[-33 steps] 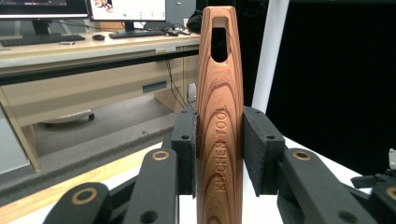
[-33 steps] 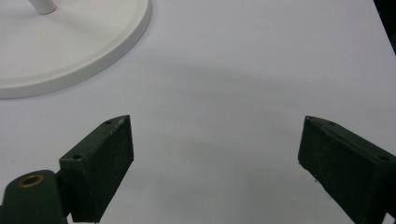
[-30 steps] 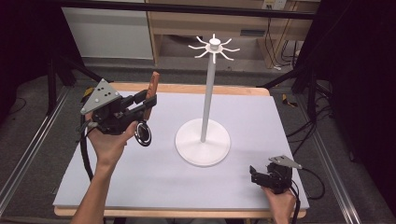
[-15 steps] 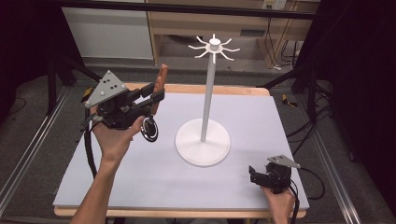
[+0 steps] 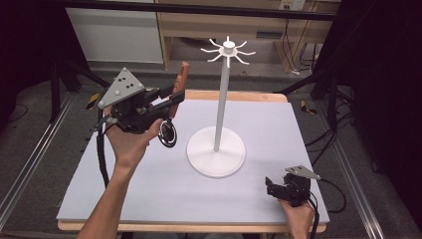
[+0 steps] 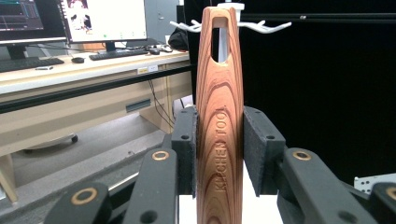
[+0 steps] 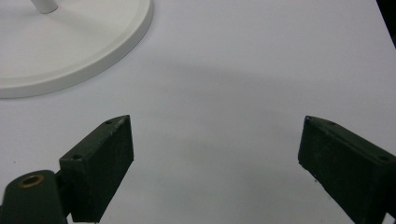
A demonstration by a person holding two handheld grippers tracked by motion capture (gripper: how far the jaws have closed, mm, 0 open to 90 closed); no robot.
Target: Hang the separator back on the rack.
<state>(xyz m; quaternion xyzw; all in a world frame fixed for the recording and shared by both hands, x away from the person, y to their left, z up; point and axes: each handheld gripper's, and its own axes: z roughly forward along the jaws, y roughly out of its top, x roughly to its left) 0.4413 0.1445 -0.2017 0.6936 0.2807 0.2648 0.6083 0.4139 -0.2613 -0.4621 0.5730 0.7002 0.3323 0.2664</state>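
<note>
The left gripper (image 5: 171, 99) pinched a wooden tool (image 6: 219, 116) by its handle, pads pressed on both flat sides, the slotted end standing well above the jaws and the dark head (image 5: 167, 134) hanging below them. In the left gripper view the slot (image 6: 220, 39) lined up in front of the rack (image 5: 225, 99), whose hooks (image 6: 266, 25) spread just beyond the handle's tip.

The step looked like hanging the tool: the slot should have met one hook squarely, with the handle kept upright and the grip kept firm until the hook carried the weight.

Ahead of the jaws the pole and neighbouring hooks were the things to clear; open air lay above and to either side. The right gripper (image 5: 283, 188) rested low on the desk (image 5: 278, 124) near its front edge, jaws spread and empty, the rack's base (image 7: 70, 51) just ahead of them.
</note>
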